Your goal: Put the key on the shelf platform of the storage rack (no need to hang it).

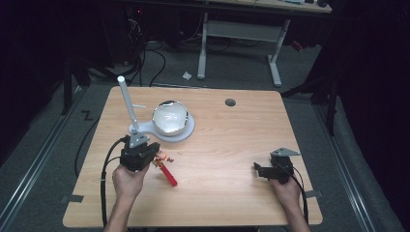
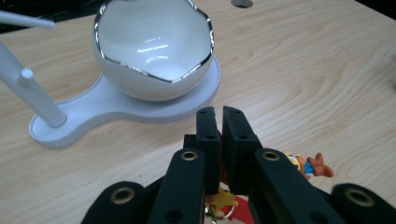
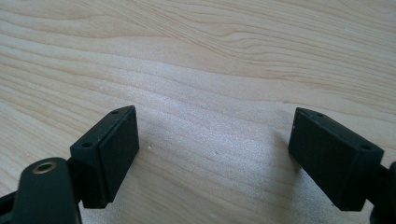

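A keychain lies on the wooden table [image 1: 227, 145]: a red strap [image 1: 169, 177], a gold star charm [image 2: 222, 200] and a small cowboy-like toy figure [image 2: 308, 165]. My left gripper [image 1: 155, 153] [image 2: 218, 112] sits right over its ring end, jaws pressed together on what looks like a thin part of the keychain; the pinched spot itself is hidden. Just beyond stands a shiny white egg-shaped bowl [image 2: 154, 51] on a white base [image 2: 116, 112] with a slanted white post [image 2: 32, 93]. My right gripper [image 1: 257, 167] [image 3: 212, 121] rests open over bare wood.
The bowl stand [image 1: 186, 130] and its tall post [image 1: 128, 104] occupy the table's back left. A round cable hole [image 1: 230, 102] is near the far edge. Another desk's legs and cables stand on the floor beyond the table.
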Motion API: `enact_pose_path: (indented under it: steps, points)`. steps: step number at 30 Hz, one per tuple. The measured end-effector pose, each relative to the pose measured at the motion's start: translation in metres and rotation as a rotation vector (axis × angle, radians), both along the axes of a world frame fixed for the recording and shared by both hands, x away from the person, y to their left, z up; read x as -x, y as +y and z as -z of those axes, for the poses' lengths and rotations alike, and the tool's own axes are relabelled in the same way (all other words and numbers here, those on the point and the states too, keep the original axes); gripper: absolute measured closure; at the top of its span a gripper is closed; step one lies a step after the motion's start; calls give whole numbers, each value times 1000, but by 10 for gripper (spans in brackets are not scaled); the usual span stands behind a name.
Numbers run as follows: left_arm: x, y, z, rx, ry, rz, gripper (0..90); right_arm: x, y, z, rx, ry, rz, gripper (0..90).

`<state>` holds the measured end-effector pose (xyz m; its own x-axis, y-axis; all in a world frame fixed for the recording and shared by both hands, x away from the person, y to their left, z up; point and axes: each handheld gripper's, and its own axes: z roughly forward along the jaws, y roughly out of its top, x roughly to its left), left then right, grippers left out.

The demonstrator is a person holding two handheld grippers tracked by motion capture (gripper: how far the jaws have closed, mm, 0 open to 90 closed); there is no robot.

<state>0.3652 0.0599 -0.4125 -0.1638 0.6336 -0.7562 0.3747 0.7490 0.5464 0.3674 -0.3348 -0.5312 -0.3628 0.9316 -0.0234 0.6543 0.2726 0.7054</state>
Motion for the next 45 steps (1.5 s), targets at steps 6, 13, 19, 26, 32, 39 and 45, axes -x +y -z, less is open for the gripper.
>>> enact_pose_path:
  steps: [6, 13, 19, 26, 32, 39, 45]
  points:
    - [-6, 0, -17, 10, -9, 15, 862, 0, 0, 0, 1, -1, -1, 160]
    - [-14, 3, -33, 37, -12, 36, 862, 0, 0, 0, 0, 0, 0, 161]
    - [-22, 0, -43, 47, -9, 49, 862, 0, 0, 0, 1, 0, -1, 160]
    - [-32, -4, -58, 92, -63, 35, 862, 0, 0, 0, 1, 0, -1, 161]
    - [-37, -9, -73, 120, -41, 65, 862, 0, 0, 0, 1, 0, -2, 161]
    - [-50, -13, -85, 86, -74, 60, 862, 0, 0, 0, 1, -1, -2, 162]
    - [-57, -19, -97, 56, -99, 83, 862, 0, 0, 0, 1, -1, -3, 162]
